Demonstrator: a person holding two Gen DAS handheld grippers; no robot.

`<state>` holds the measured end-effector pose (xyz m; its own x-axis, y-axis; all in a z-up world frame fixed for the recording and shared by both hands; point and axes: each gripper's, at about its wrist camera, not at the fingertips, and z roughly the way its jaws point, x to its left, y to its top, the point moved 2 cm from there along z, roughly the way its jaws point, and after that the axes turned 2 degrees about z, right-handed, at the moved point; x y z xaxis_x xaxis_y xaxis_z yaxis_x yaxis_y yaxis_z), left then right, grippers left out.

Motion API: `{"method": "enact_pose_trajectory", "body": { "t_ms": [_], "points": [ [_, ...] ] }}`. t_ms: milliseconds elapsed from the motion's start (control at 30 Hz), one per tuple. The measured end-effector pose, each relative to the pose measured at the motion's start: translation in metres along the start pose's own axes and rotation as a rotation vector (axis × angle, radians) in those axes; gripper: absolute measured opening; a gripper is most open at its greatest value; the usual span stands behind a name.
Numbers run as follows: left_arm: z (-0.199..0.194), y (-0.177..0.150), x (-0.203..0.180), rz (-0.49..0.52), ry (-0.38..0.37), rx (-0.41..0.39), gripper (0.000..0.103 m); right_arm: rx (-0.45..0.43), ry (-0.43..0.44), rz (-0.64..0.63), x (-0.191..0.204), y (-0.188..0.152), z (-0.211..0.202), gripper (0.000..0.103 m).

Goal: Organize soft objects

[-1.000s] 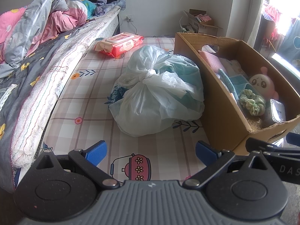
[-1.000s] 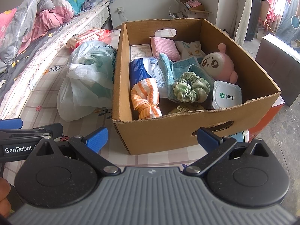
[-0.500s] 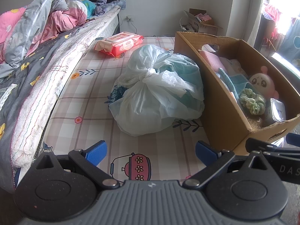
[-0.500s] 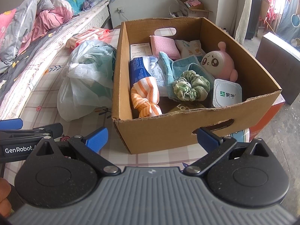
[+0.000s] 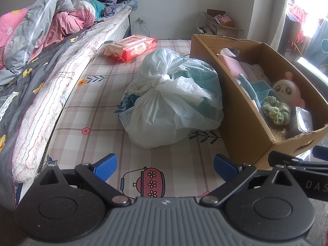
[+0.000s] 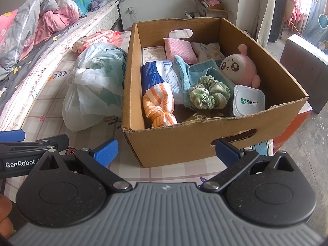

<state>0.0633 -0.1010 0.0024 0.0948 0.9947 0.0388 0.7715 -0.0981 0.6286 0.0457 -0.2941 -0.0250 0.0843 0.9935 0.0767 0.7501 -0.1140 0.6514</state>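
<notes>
Over the last second almost nothing has shifted: both views match the earlier ones, with only a slight drift of the right camera toward the cardboard box (image 6: 196, 143), so the moment reads as a pause, not a move on any item. The left gripper (image 5: 165, 165) hovers low over the checked floral sheet (image 5: 96, 110), jaws spread wide and holding nothing, facing the knotted plastic bag (image 5: 172, 104) that rests just beside the box's left wall. The right gripper (image 6: 167, 150) hangs in front of the box's near wall, jaws equally wide and empty. Inside the box lie the soft things: an orange-striped knotted cloth (image 6: 158, 106), a green scrunchie (image 6: 208, 95) on a teal towel (image 6: 202, 69), a pink plush toy (image 6: 240, 66), a folded pink cloth (image 6: 179, 48), plus a blue-printed packet (image 6: 157, 71) and a white yogurt pouch (image 6: 248, 102). A red pack of wet wipes (image 5: 133, 48) lies farther back on the sheet, well apart from the bag, near the quilt-covered mattress (image 5: 39, 47). With nothing gripped and nothing displaced, this would fit either soft items already gathered in the box or a box whose contents await sorting; the pictures do not settle which.
</notes>
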Motion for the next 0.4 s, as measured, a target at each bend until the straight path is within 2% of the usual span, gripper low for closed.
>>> {"method": "enact_pose_trajectory", "body": {
  "t_ms": [400],
  "points": [
    [-0.0001, 0.0002, 0.0002, -0.001, -0.001, 0.002, 0.101, 0.003, 0.001, 0.002, -0.0006, -0.0013, 0.0003, 0.102]
  ]
}}
